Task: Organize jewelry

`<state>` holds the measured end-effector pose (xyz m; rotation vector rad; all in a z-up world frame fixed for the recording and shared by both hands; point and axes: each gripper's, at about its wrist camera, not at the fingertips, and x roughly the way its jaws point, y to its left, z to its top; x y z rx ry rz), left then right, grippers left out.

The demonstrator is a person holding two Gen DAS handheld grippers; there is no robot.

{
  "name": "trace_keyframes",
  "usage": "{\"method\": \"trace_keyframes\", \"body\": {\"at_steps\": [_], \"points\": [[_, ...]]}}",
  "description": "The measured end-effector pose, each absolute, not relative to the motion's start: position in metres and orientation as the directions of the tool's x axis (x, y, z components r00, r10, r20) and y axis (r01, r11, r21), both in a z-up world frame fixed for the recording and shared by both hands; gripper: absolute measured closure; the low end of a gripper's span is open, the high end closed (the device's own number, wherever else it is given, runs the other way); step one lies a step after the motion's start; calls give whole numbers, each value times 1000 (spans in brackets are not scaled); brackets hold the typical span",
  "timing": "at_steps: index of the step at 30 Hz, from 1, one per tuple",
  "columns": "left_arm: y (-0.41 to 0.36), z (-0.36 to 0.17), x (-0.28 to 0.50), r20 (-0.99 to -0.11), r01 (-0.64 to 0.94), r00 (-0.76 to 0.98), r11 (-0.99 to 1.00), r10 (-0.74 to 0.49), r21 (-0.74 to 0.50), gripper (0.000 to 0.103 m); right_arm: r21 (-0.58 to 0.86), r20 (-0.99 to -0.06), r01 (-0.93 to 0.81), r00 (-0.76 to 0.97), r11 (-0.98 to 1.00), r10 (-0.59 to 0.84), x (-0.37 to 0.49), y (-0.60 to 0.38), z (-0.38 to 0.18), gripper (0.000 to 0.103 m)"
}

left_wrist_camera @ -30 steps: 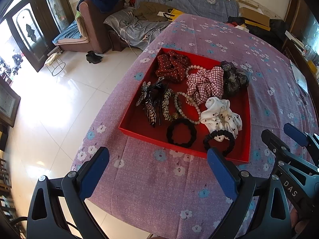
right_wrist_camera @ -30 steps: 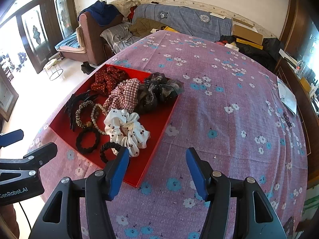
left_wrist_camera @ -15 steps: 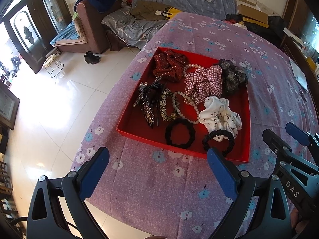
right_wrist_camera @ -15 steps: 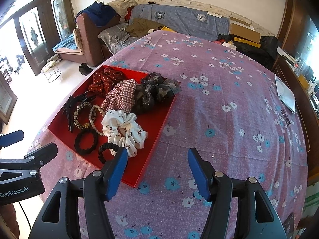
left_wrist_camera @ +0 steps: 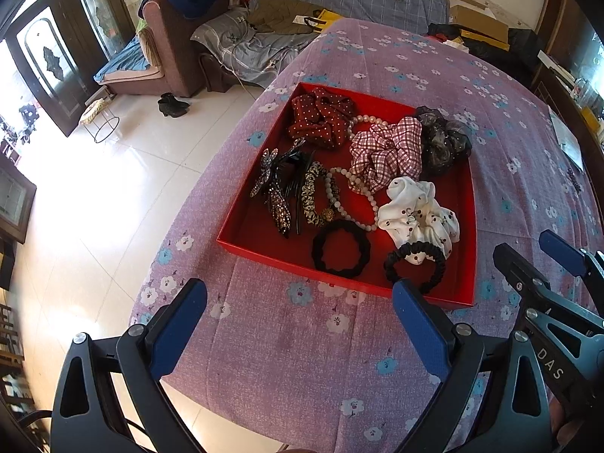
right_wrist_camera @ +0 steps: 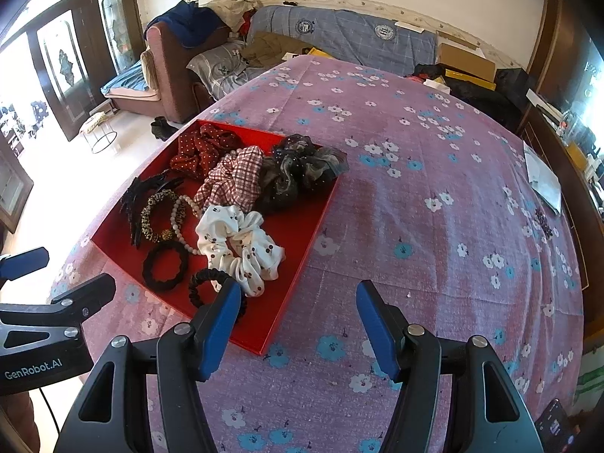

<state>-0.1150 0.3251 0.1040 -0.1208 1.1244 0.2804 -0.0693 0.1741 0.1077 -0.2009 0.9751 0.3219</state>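
A red tray (left_wrist_camera: 260,243) (right_wrist_camera: 302,234) lies on the purple flowered tablecloth. It holds a red dotted scrunchie (left_wrist_camera: 321,117), a plaid scrunchie (left_wrist_camera: 385,151), a dark sheer scrunchie (left_wrist_camera: 443,139), a white dotted scrunchie (left_wrist_camera: 419,211) (right_wrist_camera: 238,241), two black hair ties (left_wrist_camera: 341,249) (left_wrist_camera: 415,264), a bead bracelet (left_wrist_camera: 355,188), a leopard band (left_wrist_camera: 313,196) and dark hair clips (left_wrist_camera: 279,185). My left gripper (left_wrist_camera: 298,321) is open and empty before the tray's near edge. My right gripper (right_wrist_camera: 298,321) is open and empty at the tray's near right corner.
The table's left edge (left_wrist_camera: 196,196) drops to a tiled floor. Sofas with clothes (left_wrist_camera: 264,19) stand beyond the table. Papers (right_wrist_camera: 543,181) and a small dark object (right_wrist_camera: 543,222) lie at the far right of the cloth.
Both grippers have drawn back and risen slightly, so the tray looks a little farther away. Both stay open. Nothing in the tray has moved.
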Motion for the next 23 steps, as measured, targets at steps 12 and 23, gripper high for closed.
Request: {"method": "trace_keyframes", "body": {"at_steps": [12, 23], "points": [[323, 101, -114, -906, -285, 393, 957, 160, 45, 5, -12, -840, -366, 508, 931, 189, -69, 172, 104, 34], [312, 104, -117, -898, -310, 393, 948, 197, 72, 5, -1, -839, -381, 504, 925, 207, -69, 165, 105, 34]]}}
